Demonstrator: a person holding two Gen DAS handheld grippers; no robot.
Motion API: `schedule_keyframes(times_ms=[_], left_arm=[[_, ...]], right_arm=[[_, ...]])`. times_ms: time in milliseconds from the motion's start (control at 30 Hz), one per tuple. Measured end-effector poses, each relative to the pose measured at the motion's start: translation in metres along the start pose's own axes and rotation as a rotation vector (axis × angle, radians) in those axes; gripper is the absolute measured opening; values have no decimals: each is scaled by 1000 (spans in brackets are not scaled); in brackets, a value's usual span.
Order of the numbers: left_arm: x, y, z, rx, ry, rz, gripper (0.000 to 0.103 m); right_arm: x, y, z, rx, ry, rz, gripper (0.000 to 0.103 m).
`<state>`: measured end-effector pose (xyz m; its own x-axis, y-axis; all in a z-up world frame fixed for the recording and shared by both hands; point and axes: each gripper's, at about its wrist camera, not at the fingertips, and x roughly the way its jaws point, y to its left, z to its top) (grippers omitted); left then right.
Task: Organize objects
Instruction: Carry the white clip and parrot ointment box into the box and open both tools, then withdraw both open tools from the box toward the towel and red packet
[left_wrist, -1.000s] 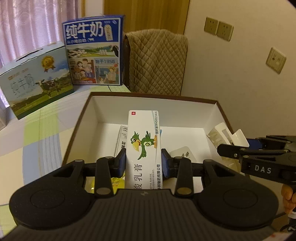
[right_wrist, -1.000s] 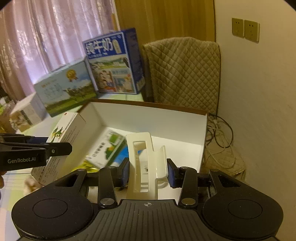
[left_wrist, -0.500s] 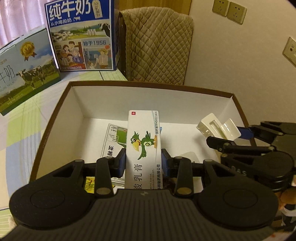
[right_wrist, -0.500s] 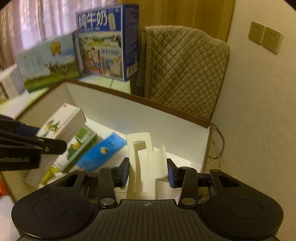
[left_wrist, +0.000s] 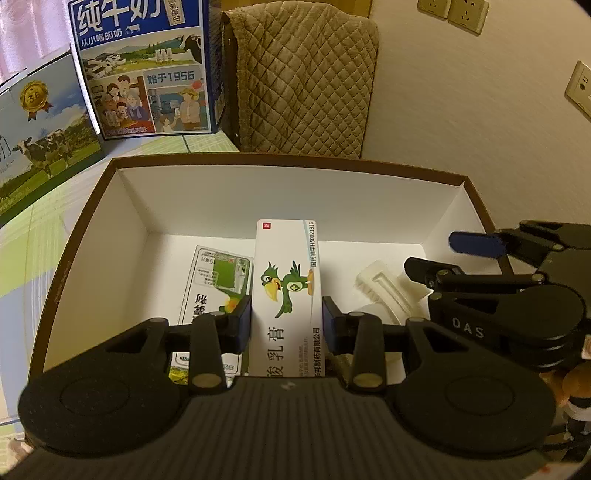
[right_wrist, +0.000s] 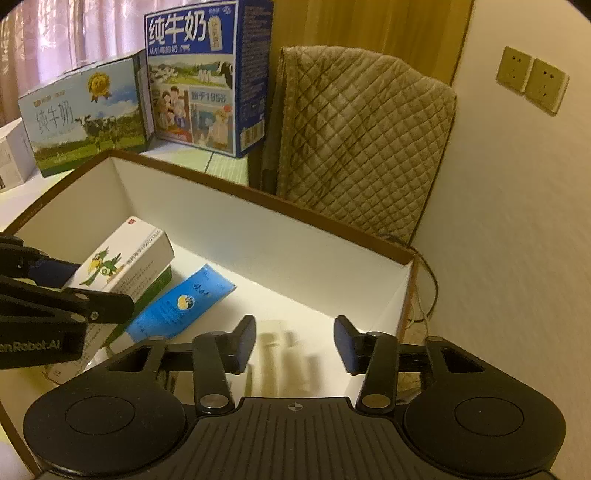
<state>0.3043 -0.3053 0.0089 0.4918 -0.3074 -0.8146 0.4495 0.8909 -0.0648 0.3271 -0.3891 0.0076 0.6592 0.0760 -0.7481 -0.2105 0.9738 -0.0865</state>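
- Nearest: our left tongs (left_wrist: 286, 325) grip the white parrot-print carton (left_wrist: 287, 295) w/ pads on both long sides, carton held above the box floor, not yet down.
- Our right tongs (right_wrist: 294, 345) stand wide, nothing btwn them; a pale plastic piece (right_wrist: 282, 360) lies blurred on the floor just below the gap. In left view it's the cream holder (left_wrist: 384, 291) by the right wall.
- Mid: white-lined box (left_wrist: 280, 201) holds a green-print carton (left_wrist: 218, 280) flat, beside & partly under our carton; a blue sachet (right_wrist: 184, 301) lies next to it.
- Far: milk cases (right_wrist: 207, 77) on the counter (left_wrist: 44, 229), quilted chair behind.
- Step, we judge: right drop done; left placing in hand. Next: lower carton onto bare floor, then widen left tongs.
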Motion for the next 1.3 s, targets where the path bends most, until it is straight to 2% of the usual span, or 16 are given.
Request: schedule_keyframes(times_ms=[333, 400, 600, 633, 667, 767, 800, 967, 1300], left_arm=[[6, -8, 8, 13, -11, -14, 33], [4, -7, 9, 12, -26, -23, 47], [-8, 0, 6, 32, -49, -8, 55], [-11, 3, 5, 29, -49, -13, 57], [-15, 5, 3, 26, -48, -11, 64], [-28, 12, -4, 32, -56, -8, 67], [-32, 15, -6, 34, -50, -8, 72], [-56, 30, -21, 23, -46, -6, 78], [-108, 51, -52, -4, -79, -18, 79]], right_arm=[[-14, -4, -5, 19, -11, 19, 48], [-17, -5, -8, 19, -8, 27, 49], [-31, -3, -19, 34, -16, 67, 54], [-33, -3, -20, 39, -18, 76, 56], [-37, -3, -22, 44, -22, 90, 57], [-50, -3, -29, 64, -37, 134, 62], [-55, -3, -30, 68, -41, 140, 63], [-79, 1, -37, 89, -58, 156, 68], [-130, 20, -54, 129, -86, 187, 70]])
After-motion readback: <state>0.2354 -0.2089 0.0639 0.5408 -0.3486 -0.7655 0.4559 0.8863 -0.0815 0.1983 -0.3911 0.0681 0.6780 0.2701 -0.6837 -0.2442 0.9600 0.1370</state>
